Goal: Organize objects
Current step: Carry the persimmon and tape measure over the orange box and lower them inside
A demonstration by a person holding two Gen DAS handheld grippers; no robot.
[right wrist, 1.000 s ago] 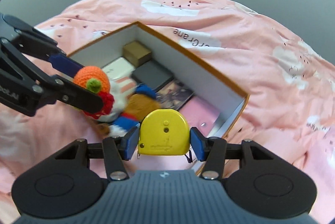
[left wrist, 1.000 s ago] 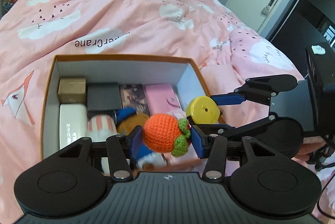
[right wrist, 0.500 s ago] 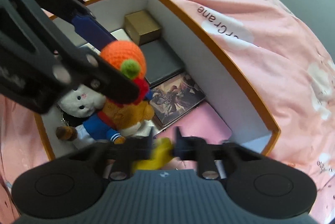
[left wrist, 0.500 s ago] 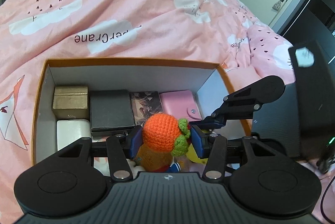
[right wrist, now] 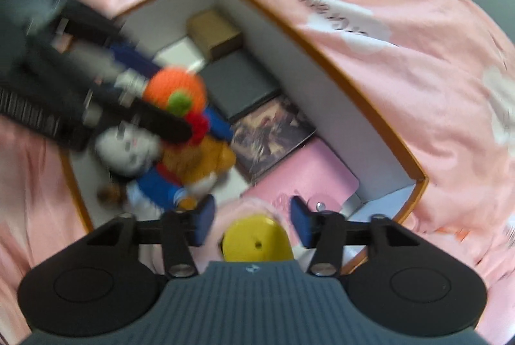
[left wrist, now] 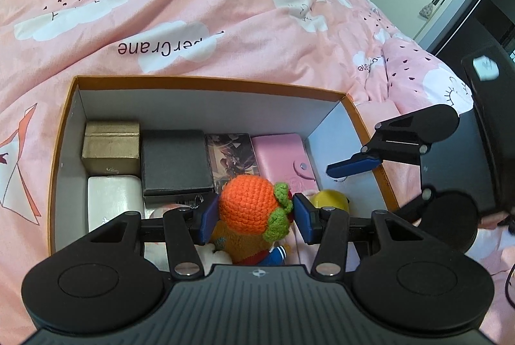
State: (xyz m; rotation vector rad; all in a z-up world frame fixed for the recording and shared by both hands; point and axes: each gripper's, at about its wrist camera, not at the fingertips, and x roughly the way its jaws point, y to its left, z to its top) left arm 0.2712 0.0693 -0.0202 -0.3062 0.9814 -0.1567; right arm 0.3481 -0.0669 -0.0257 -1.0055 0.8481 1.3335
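Objects for organizing are mostly inside the orange-rimmed box [left wrist: 64, 132] on the pink bed [left wrist: 193, 6]: a gold box [left wrist: 111, 147], a white case [left wrist: 114, 200], a black box [left wrist: 175, 161], a picture card [left wrist: 230, 155] and a pink wallet [left wrist: 283, 156] line the bottom, with soft toys [right wrist: 180, 167] on top. The left tool [left wrist: 254, 217] clamps the crocheted orange [left wrist: 248, 205] just above those toys, not yet set down. The right tool [right wrist: 252, 221] is opening; its pads stand clear of the yellow tape measure [right wrist: 257, 243], which, as far as the blurred view allows, seems to lie at the box's near corner. Releasing the orange looks like the remaining step.
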